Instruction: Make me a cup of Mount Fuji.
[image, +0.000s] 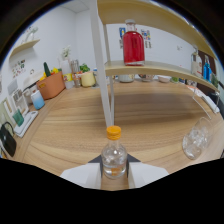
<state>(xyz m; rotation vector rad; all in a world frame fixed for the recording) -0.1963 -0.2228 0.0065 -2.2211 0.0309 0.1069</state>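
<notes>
A small clear bottle (114, 156) with an orange cap (114, 132) stands upright between my fingers, holding clear liquid. My gripper (114, 169) is shut on it, the dark pads pressing its sides low down. An empty clear glass (195, 138) sits on the wooden counter (150, 115) ahead and to the right of the fingers. Beyond it, a large bottle of red liquid (133, 46) stands on the lower shelf (160, 68) of a rack.
A white shelf post (104, 70) rises straight ahead, just behind the bottle. Far left on the counter are an orange basket (50, 85), a yellow pot (88, 78) and a light-blue cup (37, 100). Bowls sit under the shelf; blue bottles (207, 68) stand at its right.
</notes>
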